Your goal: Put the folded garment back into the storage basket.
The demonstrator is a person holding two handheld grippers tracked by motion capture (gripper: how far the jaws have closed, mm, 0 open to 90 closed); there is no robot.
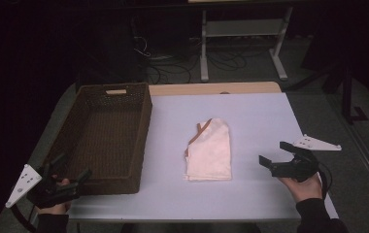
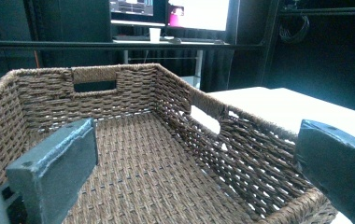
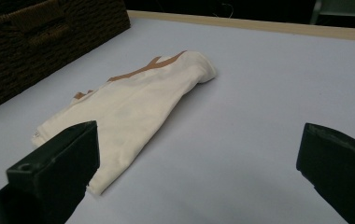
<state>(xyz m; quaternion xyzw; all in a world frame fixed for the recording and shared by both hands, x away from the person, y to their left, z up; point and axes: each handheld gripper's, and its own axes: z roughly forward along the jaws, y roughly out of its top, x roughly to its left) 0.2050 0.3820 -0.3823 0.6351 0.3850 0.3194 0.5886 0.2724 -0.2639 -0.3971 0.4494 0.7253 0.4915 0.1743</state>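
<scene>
While the folded cream cloth (image 1: 209, 150) lies flat on the white table (image 1: 260, 116), apart from both tools, nothing of the work looks carried out yet; the wicker basket (image 1: 139, 141) at the table's left side stands bare inside, its woven floor visible in the left gripper view; the cloth, with a tan strip along one edge, rests to the right of the basket and clear of its wall; the right gripper (image 1: 276, 156) hovers near the cloth's right side, jaws spread wide and holding nothing, and its own view looks along them toward the cloth (image 3: 129, 107); the left gripper (image 1: 68, 171) sits at the basket's near corner, jaws likewise spread and bare, aimed across the basket (image 2: 133, 158); judging from this layout, the job is probably to put the cloth into the basket, so the reach, the pinch, the lift and the placing all remain to be done
</scene>
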